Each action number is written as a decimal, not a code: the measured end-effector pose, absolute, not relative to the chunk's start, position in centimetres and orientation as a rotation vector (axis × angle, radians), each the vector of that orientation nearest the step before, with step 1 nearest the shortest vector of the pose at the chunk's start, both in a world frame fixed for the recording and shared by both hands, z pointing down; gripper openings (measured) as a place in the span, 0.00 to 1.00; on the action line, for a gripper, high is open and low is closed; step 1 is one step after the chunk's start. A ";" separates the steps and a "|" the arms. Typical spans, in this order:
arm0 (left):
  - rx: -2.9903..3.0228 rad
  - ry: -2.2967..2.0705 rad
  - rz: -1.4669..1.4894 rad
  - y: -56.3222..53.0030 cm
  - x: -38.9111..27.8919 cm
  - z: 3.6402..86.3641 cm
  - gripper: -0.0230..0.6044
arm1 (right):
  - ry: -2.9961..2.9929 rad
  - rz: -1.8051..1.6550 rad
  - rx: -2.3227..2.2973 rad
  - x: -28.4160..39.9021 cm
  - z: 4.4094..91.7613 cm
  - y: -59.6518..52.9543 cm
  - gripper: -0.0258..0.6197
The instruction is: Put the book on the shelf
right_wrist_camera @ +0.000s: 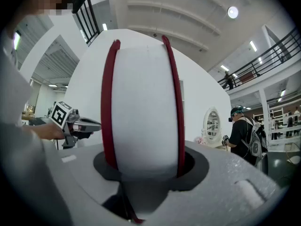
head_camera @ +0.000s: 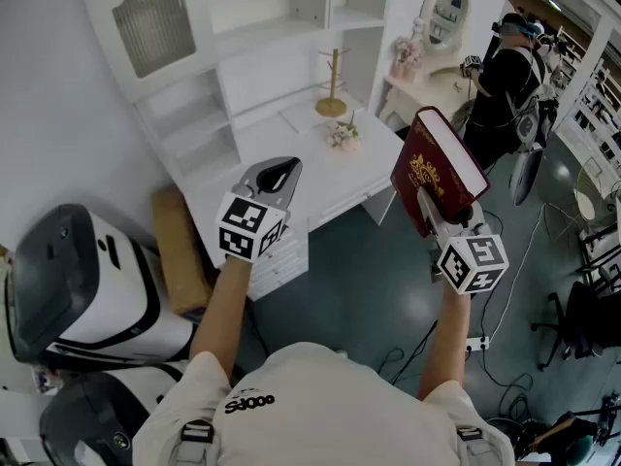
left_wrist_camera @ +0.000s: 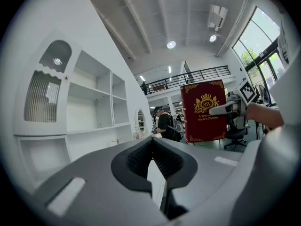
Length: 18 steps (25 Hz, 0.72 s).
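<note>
Now | right gripper [head_camera: 433, 210] fingers clamp red book [head_camera: 440, 166], its lower edge hidden | left gripper [head_camera: 279, 173] fingers closed, empty

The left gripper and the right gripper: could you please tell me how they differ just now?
The left gripper's jaws are together on nothing; the right gripper's jaws stand wide, clamped on the red book. The left gripper hangs over the white desk; the right gripper is out over the floor. Both are the same grey two-jaw design.
</note>
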<state>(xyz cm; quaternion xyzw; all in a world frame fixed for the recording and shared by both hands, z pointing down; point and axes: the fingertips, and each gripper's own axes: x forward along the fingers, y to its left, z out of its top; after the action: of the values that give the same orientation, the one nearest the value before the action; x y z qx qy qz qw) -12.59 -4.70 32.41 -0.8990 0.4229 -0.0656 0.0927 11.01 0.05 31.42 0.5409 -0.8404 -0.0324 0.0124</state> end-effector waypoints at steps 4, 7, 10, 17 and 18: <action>-2.679 1.240 -0.215 -5.0 -10.7 32.9 0.06 | -2.629 -0.099 1.677 12.4 31.6 -0.7 0.36; -2.678 1.254 -0.242 -5.4 -9.6 33.4 0.06 | -2.636 -0.099 1.669 13.6 31.7 -1.3 0.36; -2.683 1.284 -0.237 -5.7 -8.7 33.8 0.06 | -2.668 -0.097 1.655 14.7 31.8 -1.6 0.36; -2.692 1.331 -0.279 -5.9 -6.5 36.0 0.06 | -2.727 -0.032 1.592 16.8 34.0 -2.6 0.36; -2.690 1.335 -0.289 -6.1 -6.2 36.2 0.06 | -2.732 -0.020 1.591 17.1 34.4 -2.9 0.36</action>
<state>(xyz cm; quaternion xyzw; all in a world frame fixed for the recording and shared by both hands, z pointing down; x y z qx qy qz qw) -6.24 -6.09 36.22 -0.8899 0.4416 -0.0955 0.0622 17.13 -2.89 34.37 0.5032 -0.8641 -0.0063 -0.0098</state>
